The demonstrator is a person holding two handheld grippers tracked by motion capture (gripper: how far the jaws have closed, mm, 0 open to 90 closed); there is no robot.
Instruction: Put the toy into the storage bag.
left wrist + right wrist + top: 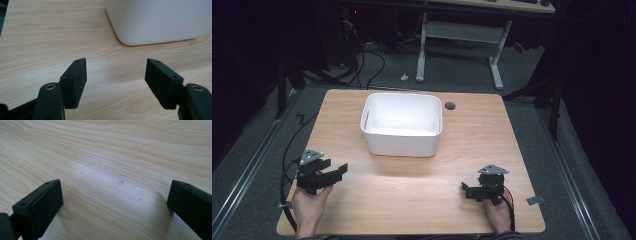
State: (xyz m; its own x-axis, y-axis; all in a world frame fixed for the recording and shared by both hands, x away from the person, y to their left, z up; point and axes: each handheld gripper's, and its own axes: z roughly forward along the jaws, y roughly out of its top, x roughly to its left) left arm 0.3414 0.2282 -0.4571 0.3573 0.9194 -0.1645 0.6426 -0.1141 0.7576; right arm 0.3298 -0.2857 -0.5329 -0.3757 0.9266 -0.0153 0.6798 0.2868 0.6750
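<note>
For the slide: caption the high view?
Open left gripper and right gripper rest on table before white bin.

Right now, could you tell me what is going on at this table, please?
A person holds a gripper in each hand over the near edge of a wooden table. The left gripper and the right gripper both stand open with nothing between their jaws. A white bin sits mid-table, untouched; it looks empty.

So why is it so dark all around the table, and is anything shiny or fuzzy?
High view: light falls on the wooden table and white bin; the floor beyond stays dark. Right gripper view: a pale sheen on the wood. Left gripper view: the near jaws look slightly soft.
</note>
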